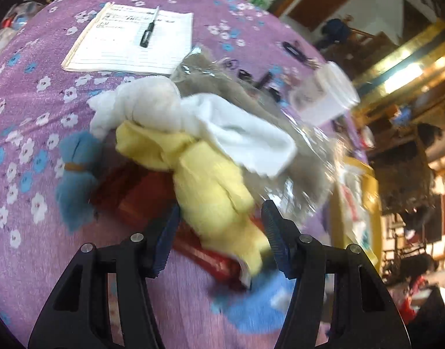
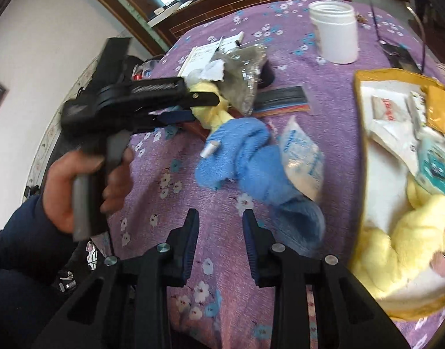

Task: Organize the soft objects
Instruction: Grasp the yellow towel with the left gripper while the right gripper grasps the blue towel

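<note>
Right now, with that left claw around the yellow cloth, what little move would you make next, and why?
Probably close the left gripper on the yellow cloth. Its jaws stand open on either side of the cloth, which lies in a pile with a white cloth on a red box. The right gripper hangs open over the purple tablecloth, holding nothing.

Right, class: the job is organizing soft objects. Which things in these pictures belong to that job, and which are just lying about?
Belong to the job:
yellow cloth, between the left gripper fingers
white cloth
blue towel
small blue bundle
yellow box holding a yellow soft item

Just lying about:
notebook
pen
white jar
</note>
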